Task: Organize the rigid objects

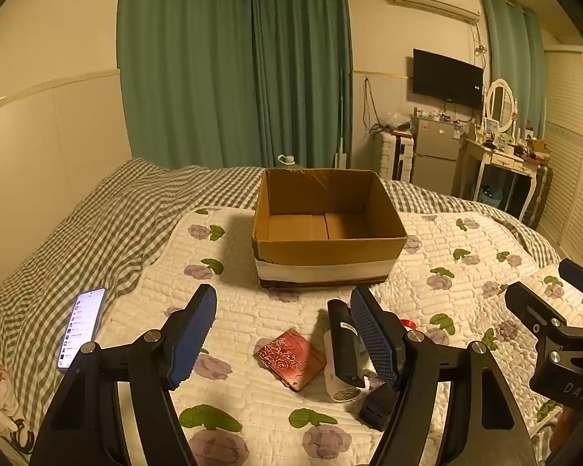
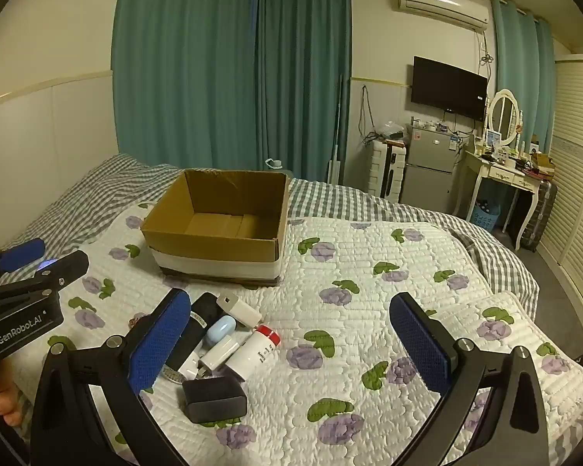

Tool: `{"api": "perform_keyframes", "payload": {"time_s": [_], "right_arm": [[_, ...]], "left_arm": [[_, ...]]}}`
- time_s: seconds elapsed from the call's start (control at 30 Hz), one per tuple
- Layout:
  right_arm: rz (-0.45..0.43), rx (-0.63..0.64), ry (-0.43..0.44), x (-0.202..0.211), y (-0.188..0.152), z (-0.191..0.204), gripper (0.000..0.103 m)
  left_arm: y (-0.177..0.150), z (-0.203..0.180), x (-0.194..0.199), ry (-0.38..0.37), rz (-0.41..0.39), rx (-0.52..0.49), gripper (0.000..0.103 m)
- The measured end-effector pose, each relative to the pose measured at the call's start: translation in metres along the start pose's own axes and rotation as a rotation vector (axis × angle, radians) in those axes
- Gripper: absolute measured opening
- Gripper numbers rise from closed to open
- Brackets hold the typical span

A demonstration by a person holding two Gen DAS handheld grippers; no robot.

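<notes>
In the left wrist view, the left gripper [image 1: 283, 326] has its jaws released and holds nothing; the cardboard box [image 1: 326, 229] ahead sits empty, the red wallet [image 1: 290, 358] lying between the jaws. In the right wrist view, the right gripper [image 2: 291, 345], jaws likewise released, faces the small items [image 2: 229, 345] clustered by its left jaw; nothing seems packed yet.

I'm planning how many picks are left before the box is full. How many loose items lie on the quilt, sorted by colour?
Black: 2, a black box and a black cylinder
White: 3, a red-capped bottle, a tube, a charger
Pale blue: 1, a case
Red: 1, a rose-pattern wallet
Total: 7
</notes>
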State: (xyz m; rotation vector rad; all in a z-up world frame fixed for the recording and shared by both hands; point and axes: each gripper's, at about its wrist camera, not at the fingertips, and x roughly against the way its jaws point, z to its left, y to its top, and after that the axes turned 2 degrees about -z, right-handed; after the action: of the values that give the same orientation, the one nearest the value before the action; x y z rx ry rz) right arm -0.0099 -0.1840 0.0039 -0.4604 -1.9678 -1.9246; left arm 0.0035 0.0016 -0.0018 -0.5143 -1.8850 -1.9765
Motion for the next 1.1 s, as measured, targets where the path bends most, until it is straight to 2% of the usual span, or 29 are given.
{"api": "perform_keyframes", "payload": {"time_s": [1.1], "right_arm": [[0.024, 0.007, 0.018, -0.0063, -0.0026, 0.004, 0.103]], "left_arm": [[0.0003, 0.0031, 0.003, 0.0, -0.006, -0.003, 0.074]]}}
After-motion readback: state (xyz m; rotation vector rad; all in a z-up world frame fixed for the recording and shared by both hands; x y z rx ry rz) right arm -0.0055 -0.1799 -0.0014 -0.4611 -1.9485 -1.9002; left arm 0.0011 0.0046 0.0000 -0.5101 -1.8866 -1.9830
